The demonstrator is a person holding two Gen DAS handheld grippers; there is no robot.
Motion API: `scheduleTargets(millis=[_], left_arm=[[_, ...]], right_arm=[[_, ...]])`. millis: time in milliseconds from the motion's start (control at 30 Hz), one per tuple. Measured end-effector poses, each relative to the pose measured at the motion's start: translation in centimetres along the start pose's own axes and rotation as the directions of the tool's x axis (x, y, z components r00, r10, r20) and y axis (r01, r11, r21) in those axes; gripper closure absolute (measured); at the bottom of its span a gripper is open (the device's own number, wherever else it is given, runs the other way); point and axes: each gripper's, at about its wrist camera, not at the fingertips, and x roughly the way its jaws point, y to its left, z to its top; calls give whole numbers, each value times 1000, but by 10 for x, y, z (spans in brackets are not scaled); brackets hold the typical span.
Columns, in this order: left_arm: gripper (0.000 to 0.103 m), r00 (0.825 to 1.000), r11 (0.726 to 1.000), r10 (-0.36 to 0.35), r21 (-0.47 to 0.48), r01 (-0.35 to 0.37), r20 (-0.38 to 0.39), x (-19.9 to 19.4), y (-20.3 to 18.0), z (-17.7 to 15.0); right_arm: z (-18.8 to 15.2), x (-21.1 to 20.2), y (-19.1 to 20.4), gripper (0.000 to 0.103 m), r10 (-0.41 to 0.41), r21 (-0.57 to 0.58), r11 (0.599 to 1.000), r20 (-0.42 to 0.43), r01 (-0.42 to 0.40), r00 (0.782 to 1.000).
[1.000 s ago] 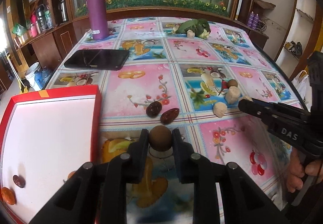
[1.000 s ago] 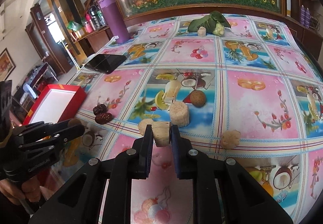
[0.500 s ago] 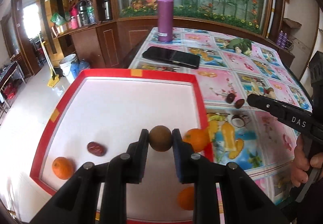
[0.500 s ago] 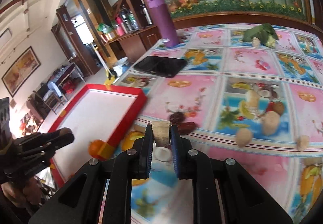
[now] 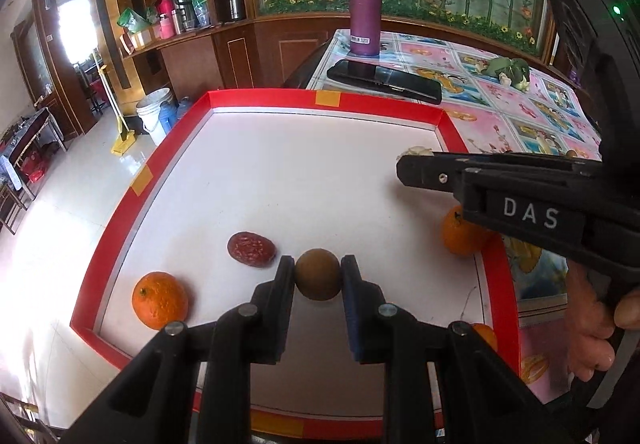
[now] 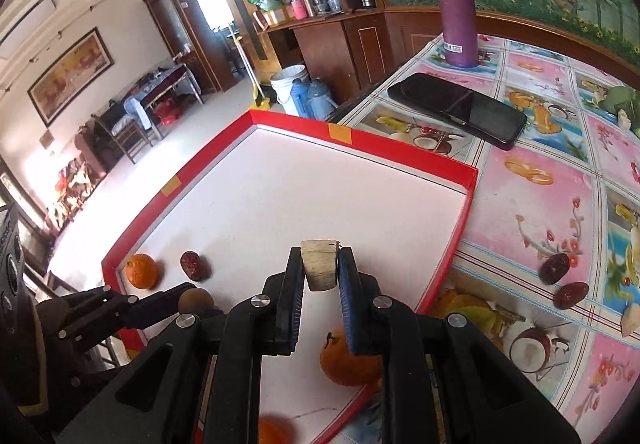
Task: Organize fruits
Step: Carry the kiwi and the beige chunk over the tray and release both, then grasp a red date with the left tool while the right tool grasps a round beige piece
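My left gripper (image 5: 318, 280) is shut on a round brown fruit (image 5: 318, 279) and holds it over the near part of the red-rimmed white tray (image 5: 320, 97). In the tray lie a red date (image 5: 251, 248) and several oranges, one at the near left (image 5: 160, 300). My right gripper (image 6: 320, 276) is shut on a pale beige fruit chunk (image 6: 319, 270) above the same tray (image 6: 466, 203), over an orange (image 6: 346, 362). Its finger also shows in the left wrist view (image 5: 424, 171). Two dates (image 6: 554, 268) lie on the tablecloth.
A black phone (image 5: 384, 80) and a purple flask (image 5: 365, 5) stand on the table beyond the tray. Green leafy produce (image 5: 506, 68) lies far right. The tray overhangs the table's left edge, with floor and buckets (image 5: 154, 115) below.
Both grippers have swung left from the tablecloth to above the tray, each still holding its fruit. The right gripper now reaches in over the tray's right side.
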Motion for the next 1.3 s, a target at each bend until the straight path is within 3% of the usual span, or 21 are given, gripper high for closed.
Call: scheduleTargets(millis=[467, 567, 633, 733, 1000, 1300], left_arm=[[77, 999, 1000, 18, -16, -19, -28, 5, 10, -6], [65, 999, 999, 29, -27, -30, -39, 4, 10, -6], [48, 998, 998, 45, -35, -46, -40, 3, 11, -5], [37, 997, 997, 63, -49, -65, -40, 0, 11, -4], [29, 996, 996, 89, -27, -90, -10, -13, -11, 8], [24, 999, 995, 31, 91, -34, 37, -26, -80, 33]], right_arm=[[5, 24, 2, 87, -24, -11, 1000, -96, 23, 995], [6, 24, -1, 86, -7, -2, 1000, -97, 7, 995], [5, 20, -5, 84, 10, 14, 1000, -89, -9, 996], [4, 8, -17, 84, 43, 50, 998, -53, -40, 998], [-2, -45, -67, 83, 22, 112, 993, 78, -31, 997], [-28, -116, -178, 83, -78, 295, 955, 147, 32, 986]])
